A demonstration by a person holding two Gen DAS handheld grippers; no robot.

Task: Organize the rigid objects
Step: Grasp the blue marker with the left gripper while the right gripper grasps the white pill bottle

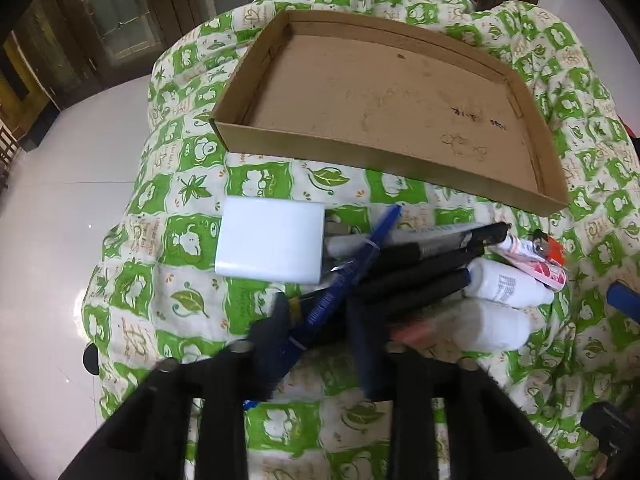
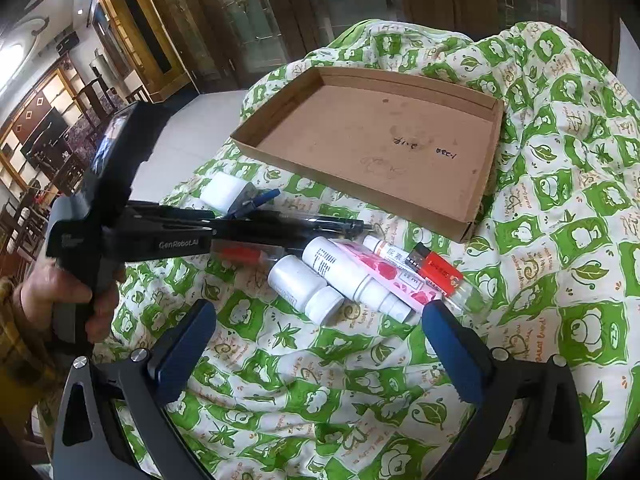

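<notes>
Blue pen [image 1: 344, 276] pinched in left gripper [image 1: 316, 320], atop the pile beside cardboard tray [image 1: 280, 148] | right gripper [image 2: 316, 344] wide, empty | step: pick-up | next: lift, carry to tray.

The matt brown cardboard tray [image 2: 484, 152] lay on soft, wrinkled printed cloth [image 2: 560, 200], with a glossy white plastic charger [image 1: 270, 240] at eight o'clock from it, above shiny pale floor tiles [image 1: 48, 220].
</notes>
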